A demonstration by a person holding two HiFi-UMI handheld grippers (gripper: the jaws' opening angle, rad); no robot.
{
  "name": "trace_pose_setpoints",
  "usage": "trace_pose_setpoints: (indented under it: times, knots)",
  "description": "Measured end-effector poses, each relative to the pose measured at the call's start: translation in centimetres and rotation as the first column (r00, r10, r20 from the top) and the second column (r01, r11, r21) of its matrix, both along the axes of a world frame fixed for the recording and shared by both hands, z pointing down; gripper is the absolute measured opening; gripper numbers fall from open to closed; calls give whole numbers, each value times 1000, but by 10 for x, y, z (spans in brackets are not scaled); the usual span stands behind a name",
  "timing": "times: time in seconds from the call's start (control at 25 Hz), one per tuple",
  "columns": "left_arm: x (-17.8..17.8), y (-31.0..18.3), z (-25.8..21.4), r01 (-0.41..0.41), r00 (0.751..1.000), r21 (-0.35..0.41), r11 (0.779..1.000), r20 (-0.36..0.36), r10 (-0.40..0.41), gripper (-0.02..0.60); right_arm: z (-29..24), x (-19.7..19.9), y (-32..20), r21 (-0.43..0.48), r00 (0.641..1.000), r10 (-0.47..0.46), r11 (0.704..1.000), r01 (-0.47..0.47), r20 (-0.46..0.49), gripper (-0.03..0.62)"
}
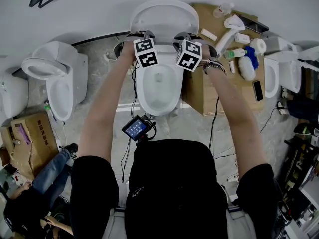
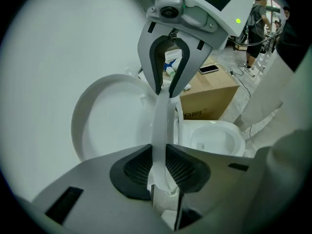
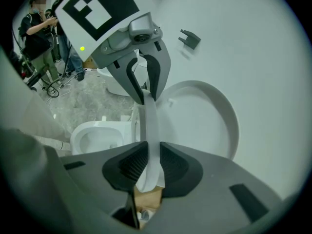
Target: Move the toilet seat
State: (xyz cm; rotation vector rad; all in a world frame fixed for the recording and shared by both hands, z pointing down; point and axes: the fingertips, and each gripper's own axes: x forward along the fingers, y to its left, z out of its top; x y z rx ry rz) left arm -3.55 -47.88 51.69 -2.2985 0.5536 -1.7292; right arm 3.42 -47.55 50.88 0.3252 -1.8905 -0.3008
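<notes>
Clamping the white toilet seat, left gripper and right gripper each have their fingers narrowly pinched on its rim. It stands lifted above the toilet bowl, near the raised lid.

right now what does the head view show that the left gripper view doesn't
Only the head view: a second toilet at the left and a small screen by the person's body. Only the left gripper view: the left tool clamped on the edge of the toilet seat, and a person standing behind. Both: the bowl, the cardboard box and the right tool.
</notes>
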Motion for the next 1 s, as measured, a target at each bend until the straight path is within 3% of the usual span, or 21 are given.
trace_pose_setpoints:
  times: [1.0]
  knots:
    - [-3, -70, 2, 85, 996, 24, 996, -23, -84, 78, 2, -3, -70, 12, 998, 64, 998, -65, 16, 81]
